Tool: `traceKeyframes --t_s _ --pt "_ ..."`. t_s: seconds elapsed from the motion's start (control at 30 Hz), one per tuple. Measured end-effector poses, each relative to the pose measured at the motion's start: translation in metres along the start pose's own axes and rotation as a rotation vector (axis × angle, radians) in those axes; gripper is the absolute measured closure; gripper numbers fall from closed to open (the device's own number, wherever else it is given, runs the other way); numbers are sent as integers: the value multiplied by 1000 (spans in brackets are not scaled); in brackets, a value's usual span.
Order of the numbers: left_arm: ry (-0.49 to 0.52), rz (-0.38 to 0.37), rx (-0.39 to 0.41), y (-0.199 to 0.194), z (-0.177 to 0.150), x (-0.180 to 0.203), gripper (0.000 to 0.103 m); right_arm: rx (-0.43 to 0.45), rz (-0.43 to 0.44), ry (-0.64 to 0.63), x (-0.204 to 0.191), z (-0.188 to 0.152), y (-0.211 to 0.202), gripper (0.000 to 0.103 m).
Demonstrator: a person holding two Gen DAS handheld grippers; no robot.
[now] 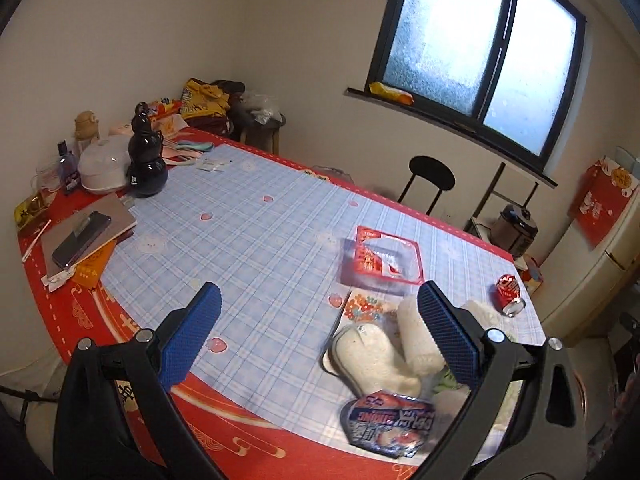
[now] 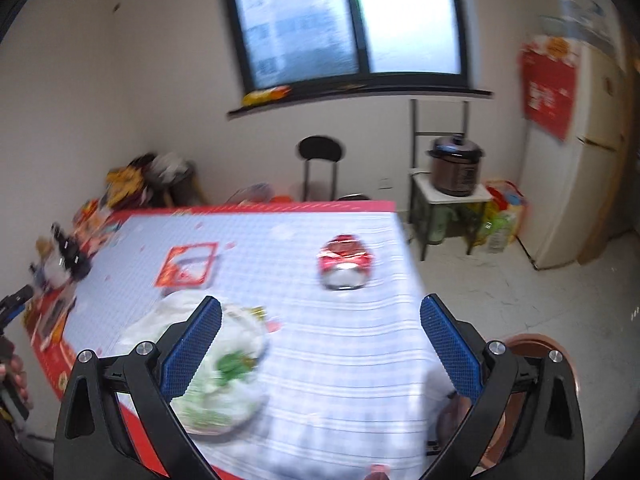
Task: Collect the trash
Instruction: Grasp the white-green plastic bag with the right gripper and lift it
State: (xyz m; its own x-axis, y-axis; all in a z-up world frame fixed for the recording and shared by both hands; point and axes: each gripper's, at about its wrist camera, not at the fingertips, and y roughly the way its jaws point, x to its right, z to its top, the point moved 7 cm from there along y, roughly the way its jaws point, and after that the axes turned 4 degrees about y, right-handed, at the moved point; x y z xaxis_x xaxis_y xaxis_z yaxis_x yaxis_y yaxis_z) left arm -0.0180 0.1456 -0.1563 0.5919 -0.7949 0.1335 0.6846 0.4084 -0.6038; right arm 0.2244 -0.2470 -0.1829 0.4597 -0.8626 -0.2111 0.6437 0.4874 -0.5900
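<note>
The left black gripper with blue ribbed pads (image 1: 320,328) hangs over the checked blue table (image 1: 256,240), jaws spread wide and holding nothing. The right black gripper with blue pads (image 2: 320,340) hangs over it too, also wide apart.

— What is between the blue fingers of the left gripper (image 1: 320,334)?

— Nothing is held; the jaws stand wide apart above the table (image 1: 256,240). Near the right finger lie white crumpled tissues (image 1: 384,354) and a blue-and-red wrapper (image 1: 386,426).

— And farther away?

— A red plastic tray (image 1: 384,260) in the middle, and a crushed red can (image 1: 508,294) lying on its side near the right edge.
</note>
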Motion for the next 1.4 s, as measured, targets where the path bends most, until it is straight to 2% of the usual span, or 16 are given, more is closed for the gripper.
traceKeyframes --t_s 0.13,0.2,0.4,0.53,0.7,0.87,1.03,1.2,1.3,1.4 --pt "18 -71 -45 21 -14 -11 6 -48 50 -44 -57 -9 17 5" --pt "25 -104 -71 35 -20 -10 6 -100 65 -74 -88 -23 30 5" --pt "40 -204 -128 67 -39 -12 6 -255 71 -120 -138 -63 64 5" --pt "21 -251 -176 86 -54 -19 6 -316 12 -131 -138 -84 95 5" --pt "24 -298 -218 101 -68 -21 6 -425 -31 -11 -117 -118 138 5" --pt "47 -325 -244 106 -76 -22 6 -507 -54 47 -113 -154 158 6" --pt "58 -328 -270 107 -83 -28 7 -543 -75 64 -112 -171 167 26" --pt "61 -340 -290 106 -90 -27 7 -589 -69 85 -112 -190 170 58" --pt "61 -359 -311 107 -96 -20 7 -585 -67 105 -108 -193 166 70" --pt "63 -388 -341 109 -105 -10 9 -569 -50 112 -107 -190 156 76"
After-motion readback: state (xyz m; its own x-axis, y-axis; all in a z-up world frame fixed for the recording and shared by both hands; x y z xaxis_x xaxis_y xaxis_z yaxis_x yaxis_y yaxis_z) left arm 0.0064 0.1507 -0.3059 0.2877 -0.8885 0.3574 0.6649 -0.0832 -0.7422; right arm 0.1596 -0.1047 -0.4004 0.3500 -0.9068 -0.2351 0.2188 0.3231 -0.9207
